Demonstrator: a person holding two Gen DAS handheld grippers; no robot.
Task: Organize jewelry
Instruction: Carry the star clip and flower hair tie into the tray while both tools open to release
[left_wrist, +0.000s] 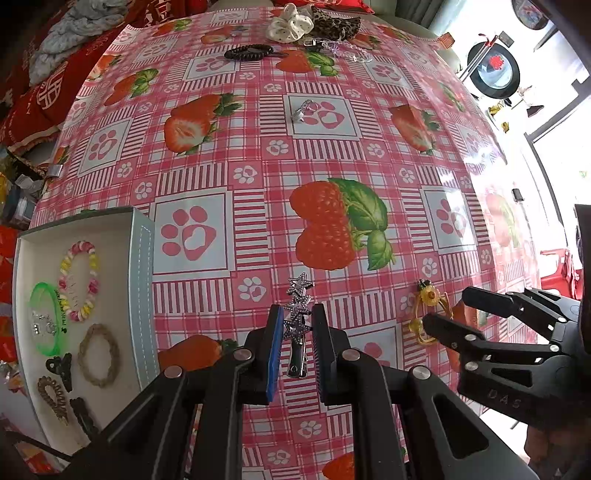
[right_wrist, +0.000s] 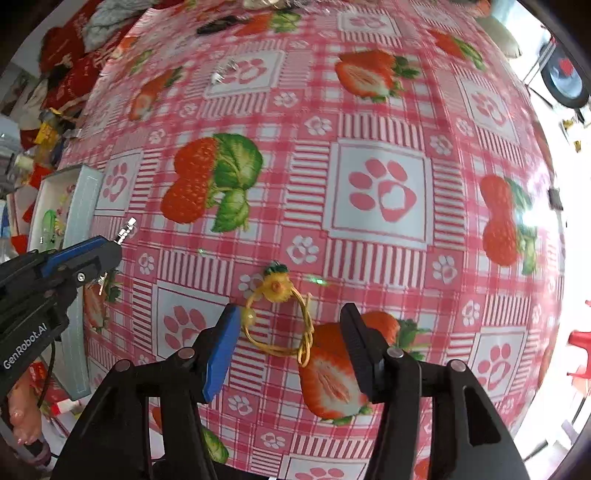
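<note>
1. A shallow white tray with a pale blue stitched rim sits at the left edge of the bench, which is covered in a pink checked cloth printed with strawberries and paw marks.
2. Inside the tray lie a bracelet of pink, yellow and white beads, a green bangle with a small silver piece inside its ring, a beige braided hair tie, a black claw clip, a brown spiral hair tie and a dark clip near the front corner.
3. The left tool is closed on a silver star hair clip; the stars stick out past the fingertips, and the clip's dark metal tail hangs between the pads, above the cloth and right of the tray.
4. The right tool stands open, pointing down, its fingers either side of a yellow wire bracelet with a pompom flower that lies flat on the cloth; the blue pad is just beside the bracelet's left edge, the black pad apart from it.
5. Farther back on the bench lie a small silver charm, a black spiral hair tie, a white scrunchie, a leopard-print scrunchie and a clear beaded chain.
</note>
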